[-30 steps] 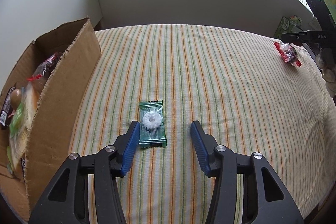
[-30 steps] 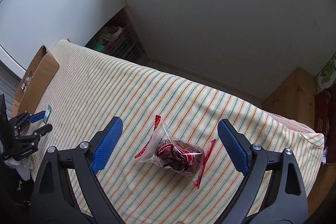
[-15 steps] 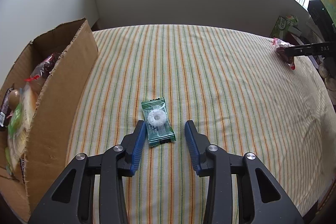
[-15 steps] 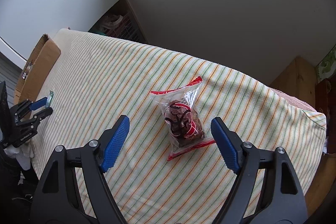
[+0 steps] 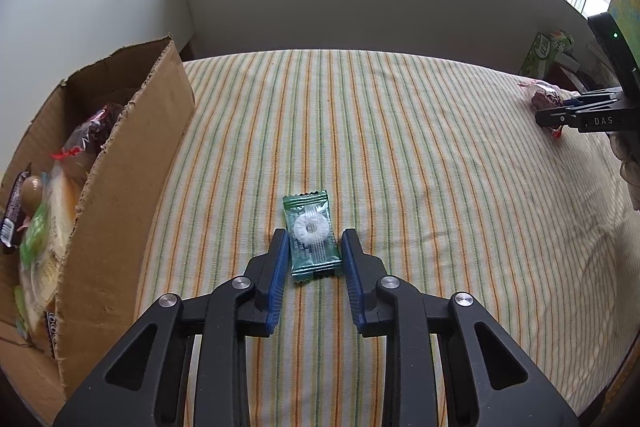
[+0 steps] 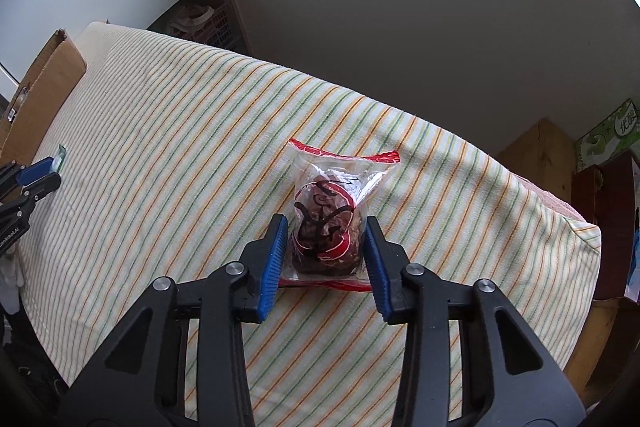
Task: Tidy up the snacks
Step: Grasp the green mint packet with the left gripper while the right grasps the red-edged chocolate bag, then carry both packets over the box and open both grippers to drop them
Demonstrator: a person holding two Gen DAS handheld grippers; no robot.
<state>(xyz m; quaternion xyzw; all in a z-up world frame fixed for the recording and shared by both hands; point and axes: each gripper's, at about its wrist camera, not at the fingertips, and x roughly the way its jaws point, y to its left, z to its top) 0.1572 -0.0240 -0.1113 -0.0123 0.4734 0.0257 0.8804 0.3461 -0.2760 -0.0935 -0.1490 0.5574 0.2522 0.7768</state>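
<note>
While both sit unpinched, left hand-held gripper (image 5: 314, 251) half-open around flat candy (image 5: 312, 238) may skid off; right hand-held gripper (image 6: 326, 249) half-open around slick pastry bag (image 6: 329, 227) may slip.

right gripper (image 6: 324, 239) straddling red-trimmed snack bag (image 6: 329, 223) — striped cloth (image 6: 168, 131)

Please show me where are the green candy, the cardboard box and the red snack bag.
green candy (image 5: 311, 237): left wrist view, wrapper middle.
cardboard box (image 5: 132, 187): left wrist view, near wall.
red snack bag (image 6: 326, 227): right wrist view, printed front.
</note>
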